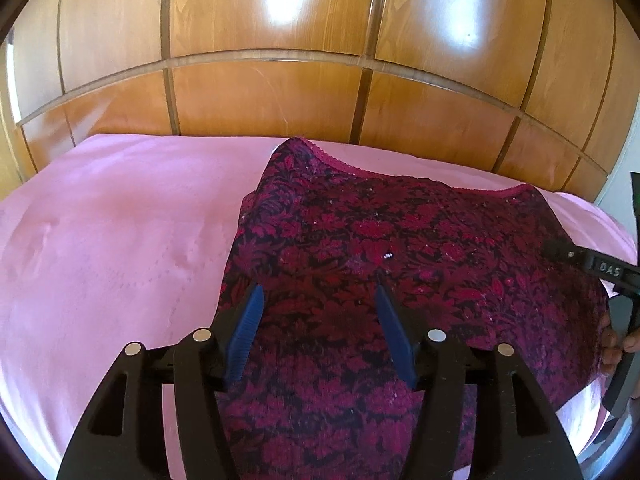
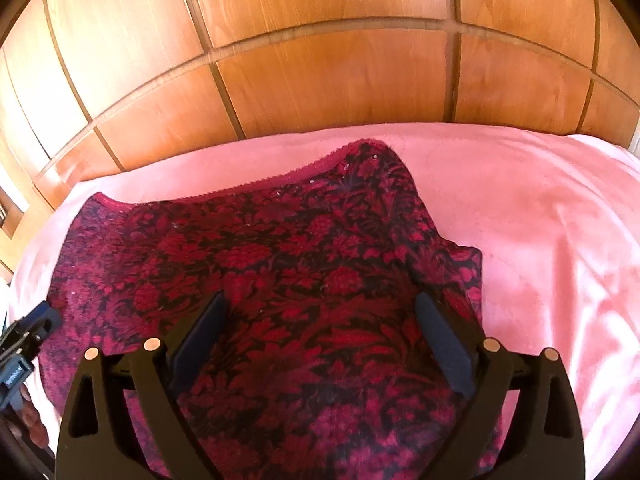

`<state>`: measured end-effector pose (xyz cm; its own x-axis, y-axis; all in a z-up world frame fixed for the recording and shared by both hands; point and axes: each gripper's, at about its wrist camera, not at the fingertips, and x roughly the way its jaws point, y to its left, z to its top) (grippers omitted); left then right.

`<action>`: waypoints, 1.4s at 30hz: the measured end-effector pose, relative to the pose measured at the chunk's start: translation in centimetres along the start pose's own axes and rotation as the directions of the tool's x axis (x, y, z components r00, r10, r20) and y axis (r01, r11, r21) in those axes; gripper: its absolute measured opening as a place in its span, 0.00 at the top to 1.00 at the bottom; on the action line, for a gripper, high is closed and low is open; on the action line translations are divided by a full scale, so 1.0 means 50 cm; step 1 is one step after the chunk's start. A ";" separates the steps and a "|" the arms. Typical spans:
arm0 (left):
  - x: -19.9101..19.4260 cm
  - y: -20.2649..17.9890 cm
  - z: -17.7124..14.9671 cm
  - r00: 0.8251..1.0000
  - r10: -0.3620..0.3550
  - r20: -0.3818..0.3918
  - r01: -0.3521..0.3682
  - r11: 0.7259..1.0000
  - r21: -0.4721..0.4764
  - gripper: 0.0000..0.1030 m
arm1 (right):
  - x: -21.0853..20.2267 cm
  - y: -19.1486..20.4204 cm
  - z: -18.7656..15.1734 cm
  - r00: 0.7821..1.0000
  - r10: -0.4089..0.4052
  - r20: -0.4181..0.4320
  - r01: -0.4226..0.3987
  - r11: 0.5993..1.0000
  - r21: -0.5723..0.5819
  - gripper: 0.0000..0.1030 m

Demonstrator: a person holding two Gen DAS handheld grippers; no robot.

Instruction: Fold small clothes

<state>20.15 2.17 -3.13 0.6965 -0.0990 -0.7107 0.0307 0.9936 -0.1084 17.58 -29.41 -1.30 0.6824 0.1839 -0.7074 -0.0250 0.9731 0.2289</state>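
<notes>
2 grippers hung over floral underwear (image 1: 360, 240) spread on a pink bedsheet (image 1: 120, 220), waistband farthest away: left gripper (image 1: 320, 304) near its left edge, right gripper (image 2: 324, 312) near its right, both parted and empty.

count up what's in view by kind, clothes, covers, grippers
Clothes: 1, the red floral garment
Covers: 1, the pink bedspread
Grippers: 2, the left gripper and the right gripper, both open above the garment
Total: 4
</notes>
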 end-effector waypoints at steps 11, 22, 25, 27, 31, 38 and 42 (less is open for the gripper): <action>-0.029 0.003 -0.014 1.000 -0.012 0.025 0.013 1.000 -0.015 0.44 | -0.080 -0.077 -0.042 0.999 -0.031 0.024 0.030 0.997 0.076 0.05; 0.039 0.037 -0.002 0.996 -0.035 -0.076 0.033 0.999 -0.023 0.44 | -0.089 -0.175 -0.126 0.999 0.034 -0.035 -0.026 0.974 0.225 0.03; 0.053 0.031 -0.005 0.997 -0.021 -0.073 0.021 1.000 -0.007 0.44 | -0.086 -0.195 -0.145 0.994 0.103 -0.045 -0.088 0.961 0.261 0.03; 0.059 0.033 -0.003 0.997 -0.022 -0.076 0.021 1.000 -0.020 0.44 | -0.081 -0.207 -0.160 0.988 0.150 -0.046 -0.130 0.946 0.296 0.03; 0.036 0.028 0.003 0.998 -0.006 -0.059 0.004 1.000 -0.028 0.44 | -0.081 -0.215 -0.185 0.971 0.235 -0.035 -0.212 0.923 0.320 0.02; -0.034 -0.027 -0.026 0.998 -0.065 -0.003 0.065 0.998 0.011 0.44 | -0.095 -0.186 -0.207 0.965 0.258 -0.057 -0.237 0.941 0.240 0.13; -0.029 -0.066 -0.044 0.995 -0.099 -0.018 0.100 0.994 0.050 0.44 | -0.094 -0.191 -0.216 0.961 0.271 -0.059 -0.250 0.939 0.236 0.13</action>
<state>17.48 -1.11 -3.26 0.6771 -0.1980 -0.7088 0.1356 0.9802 -0.1443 6.74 -38.08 -7.40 0.6060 0.4484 -0.6571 -0.0221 0.8352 0.5495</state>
